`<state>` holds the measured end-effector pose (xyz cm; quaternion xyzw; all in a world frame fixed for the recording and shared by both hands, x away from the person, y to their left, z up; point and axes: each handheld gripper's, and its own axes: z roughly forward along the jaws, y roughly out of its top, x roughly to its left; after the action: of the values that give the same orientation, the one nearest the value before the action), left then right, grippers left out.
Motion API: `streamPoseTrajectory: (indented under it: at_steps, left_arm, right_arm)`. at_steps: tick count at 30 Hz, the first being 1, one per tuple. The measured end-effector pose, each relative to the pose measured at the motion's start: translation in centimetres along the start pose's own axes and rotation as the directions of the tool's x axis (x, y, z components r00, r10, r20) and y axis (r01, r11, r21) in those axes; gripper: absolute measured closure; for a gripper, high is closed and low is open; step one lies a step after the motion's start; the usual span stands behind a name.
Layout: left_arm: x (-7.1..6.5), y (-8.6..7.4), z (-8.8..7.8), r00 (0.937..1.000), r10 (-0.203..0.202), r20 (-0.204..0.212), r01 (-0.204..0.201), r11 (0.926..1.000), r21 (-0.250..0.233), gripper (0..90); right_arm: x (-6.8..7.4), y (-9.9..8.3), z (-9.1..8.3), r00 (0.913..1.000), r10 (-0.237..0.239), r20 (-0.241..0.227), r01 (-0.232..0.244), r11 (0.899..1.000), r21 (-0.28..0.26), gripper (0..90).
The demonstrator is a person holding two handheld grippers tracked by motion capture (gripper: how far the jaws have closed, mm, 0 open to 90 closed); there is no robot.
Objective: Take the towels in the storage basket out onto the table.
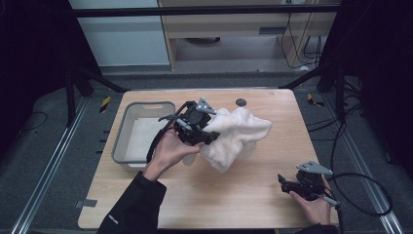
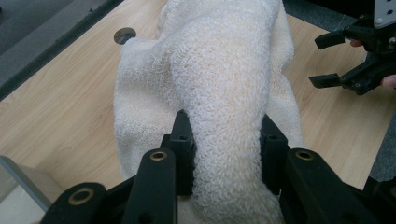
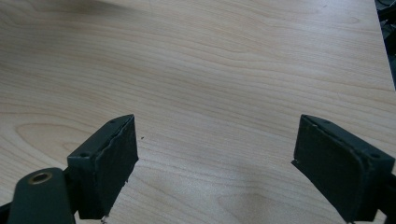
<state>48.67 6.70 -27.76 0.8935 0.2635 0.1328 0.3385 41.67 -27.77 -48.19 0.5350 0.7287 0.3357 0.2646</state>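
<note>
At a light wooden table (image 1: 204,195), a person's left gripper (image 1: 207,137) clamps a fold of a cream terry towel (image 1: 234,134), its jaws closed on the cloth. The towel lies bunched near the table's middle, just right of a grey plastic bin (image 1: 127,113) that sits toward the left edge. From the high view the bin seems to hold only a pale lining or bare floor, though the angle makes that hard to judge. The left gripper view brings out the looped pile of the towel (image 2: 224,93) squeezed between the two black pads and, farther off, the right gripper (image 2: 327,60) with its jaws apart. A small dark round cap (image 1: 240,102) sits in the tabletop behind the towel. The right gripper (image 1: 282,183) rests near the table's front right corner in the person's right hand (image 1: 316,207), well apart from the towel; its own view shows the pads (image 3: 107,163) spread wide over bare wood grain (image 3: 210,93).
</note>
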Motion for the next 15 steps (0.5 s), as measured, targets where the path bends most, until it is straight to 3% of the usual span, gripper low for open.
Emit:
streamPoseTrajectory:
  at_steps: [15]
  left_arm:
    - [-0.2, -0.7, 3.2, 0.9998, 0.008, 0.017, -0.009, 0.9981, 0.061, 66.0]
  right_arm:
    - [-0.1, 0.0, -0.1, 1.0, -0.002, 0.002, 0.002, 1.0, -0.004, 16.0]
